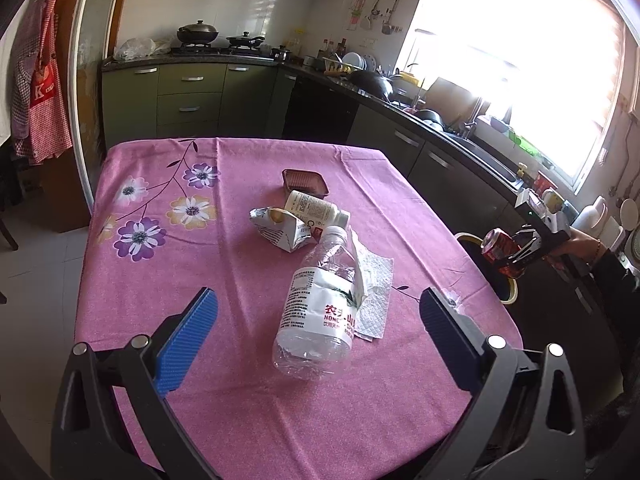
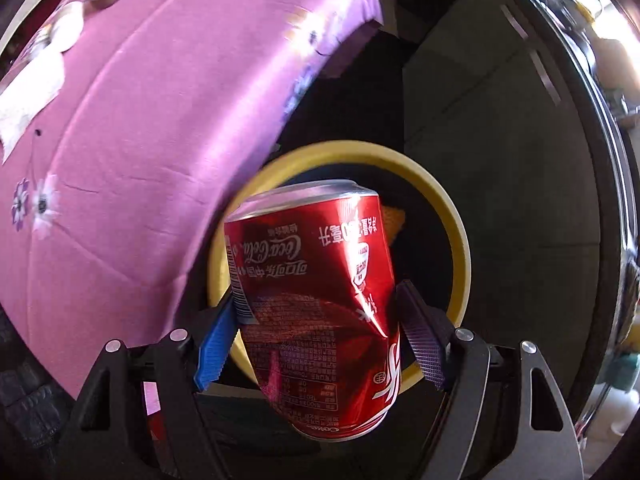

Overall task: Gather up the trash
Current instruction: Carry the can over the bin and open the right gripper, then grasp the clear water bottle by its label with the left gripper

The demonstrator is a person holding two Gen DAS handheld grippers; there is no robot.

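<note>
My right gripper (image 2: 318, 312) is shut on a dented red cola can (image 2: 316, 300) and holds it above the yellow-rimmed trash bin (image 2: 448, 208) beside the table. The can (image 1: 498, 248) and right gripper (image 1: 516, 254) also show in the left wrist view, off the table's right edge. My left gripper (image 1: 318, 308) is open above the pink tablecloth (image 1: 160, 272), its fingers either side of a crushed clear plastic bottle (image 1: 316, 320). A white paper napkin (image 1: 376, 300), a crumpled carton (image 1: 280, 228), a small white bottle (image 1: 316, 208) and a brown tray (image 1: 305, 181) lie beyond.
Kitchen counters (image 1: 360, 88) with pots, dishes and a sink run along the back and right. Dark cabinet doors (image 2: 500, 120) stand close behind the bin. An apron (image 1: 40, 80) hangs at the left. The bin (image 1: 508, 284) sits low by the table's right edge.
</note>
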